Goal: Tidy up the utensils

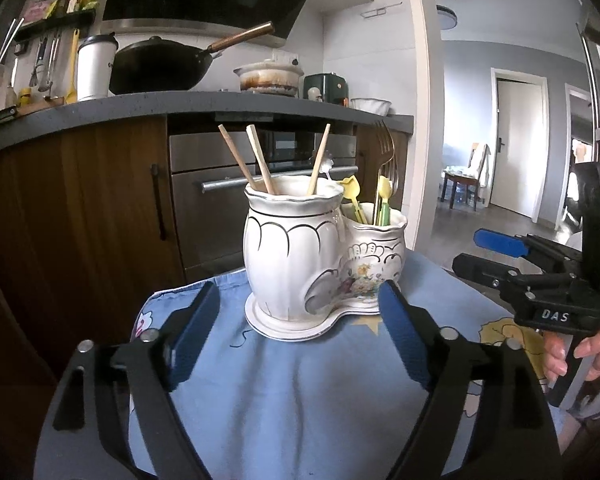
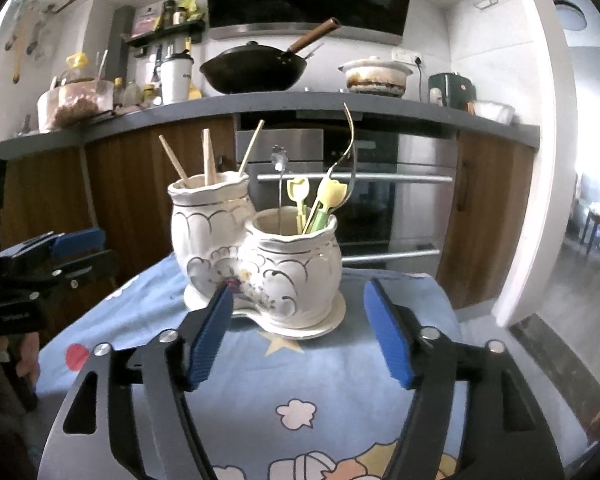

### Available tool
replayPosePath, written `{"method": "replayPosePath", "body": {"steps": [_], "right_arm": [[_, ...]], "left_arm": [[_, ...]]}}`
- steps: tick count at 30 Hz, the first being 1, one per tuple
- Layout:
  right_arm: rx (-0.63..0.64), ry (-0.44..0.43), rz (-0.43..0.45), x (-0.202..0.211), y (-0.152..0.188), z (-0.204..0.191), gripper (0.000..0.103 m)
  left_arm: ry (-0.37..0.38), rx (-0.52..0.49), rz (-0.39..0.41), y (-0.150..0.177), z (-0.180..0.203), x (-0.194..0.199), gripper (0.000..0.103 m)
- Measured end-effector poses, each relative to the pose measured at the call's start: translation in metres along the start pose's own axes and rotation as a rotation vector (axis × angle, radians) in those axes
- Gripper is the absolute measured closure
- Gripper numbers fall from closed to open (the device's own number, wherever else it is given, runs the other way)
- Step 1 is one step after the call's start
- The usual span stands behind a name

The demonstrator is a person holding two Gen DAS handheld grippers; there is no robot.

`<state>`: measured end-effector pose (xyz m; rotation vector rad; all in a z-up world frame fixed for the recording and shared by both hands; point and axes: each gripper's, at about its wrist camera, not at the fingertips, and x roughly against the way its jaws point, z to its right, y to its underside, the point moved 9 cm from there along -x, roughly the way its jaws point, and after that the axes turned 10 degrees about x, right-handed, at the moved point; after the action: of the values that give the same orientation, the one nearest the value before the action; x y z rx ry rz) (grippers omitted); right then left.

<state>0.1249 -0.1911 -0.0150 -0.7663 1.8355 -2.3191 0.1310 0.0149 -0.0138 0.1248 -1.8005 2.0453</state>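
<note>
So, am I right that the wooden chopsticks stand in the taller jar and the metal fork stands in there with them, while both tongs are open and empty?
Not quite: the metal fork stands in the shorter jar with the yellow picks, as the right wrist view shows. The wooden chopsticks do stand in the taller jar, and the left tongs and right tongs are open and empty.

In front of me a small surface (image 1: 284, 400) is sitting under a blue cloth (image 2: 308, 376) printed with clouds and a yellow star. A white ceramic double utensil holder (image 1: 300, 256) is standing directly on the cloth near the far edge, resting on its own joined saucer base.
</note>
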Motion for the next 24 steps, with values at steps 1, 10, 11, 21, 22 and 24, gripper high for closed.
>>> {"method": "replayPosePath", "body": {"steps": [1, 10, 11, 21, 22, 24], "right_arm": [[0.004, 0.001, 0.007, 0.0007, 0.0, 0.0, 0.023], [-0.008, 0.013, 0.038, 0.0029, 0.0016, 0.0049, 0.014], [-0.008, 0.022, 0.043, 0.004, 0.0011, 0.0057, 0.013], [-0.009, 0.055, 0.063, 0.0088, 0.0013, 0.0081, 0.01], [-0.009, 0.055, 0.063, 0.0088, 0.0013, 0.0081, 0.01], [-0.009, 0.054, 0.061, 0.0085, 0.0017, 0.0082, 0.01]], "left_arm": [[0.0, -0.001, 0.005, 0.0006, 0.0003, -0.0001, 0.021], [-0.009, 0.013, 0.029, 0.0051, -0.0022, -0.0004, 0.009], [-0.011, 0.014, 0.03, 0.0048, -0.0028, -0.0003, 0.008], [-0.032, 0.029, 0.023, 0.0063, -0.0081, -0.0021, 0.006], [-0.033, 0.03, 0.024, 0.0062, -0.0086, -0.0019, 0.006], [-0.038, 0.021, 0.02, 0.007, -0.0074, -0.0028, 0.006]]}}
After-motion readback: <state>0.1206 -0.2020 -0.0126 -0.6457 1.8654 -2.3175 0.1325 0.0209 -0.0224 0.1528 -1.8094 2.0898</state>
